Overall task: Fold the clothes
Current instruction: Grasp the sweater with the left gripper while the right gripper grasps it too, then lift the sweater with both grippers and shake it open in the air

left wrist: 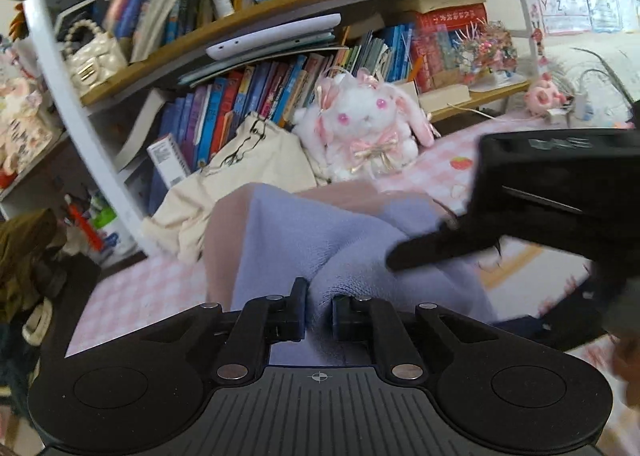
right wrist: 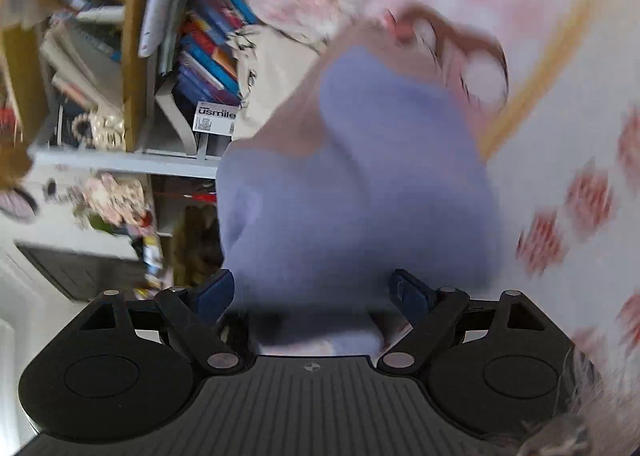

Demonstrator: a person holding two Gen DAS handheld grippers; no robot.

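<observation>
A lavender fleece garment with a pinkish-beige part lies bunched on the pink checked bed sheet. My left gripper is shut on a fold of it, and the cloth rises between the two close fingers. One of my right gripper's fingers reaches in from the right and rests on the same garment. In the blurred right wrist view, my right gripper stands open, jaws wide apart. The lavender garment fills the gap between them and hides the fingertips' inner faces.
Behind the garment sit a white and pink plush rabbit and a cream tote bag. A crowded bookshelf runs along the back. A pearl handbag stands on it. Dark clothes are piled at the left.
</observation>
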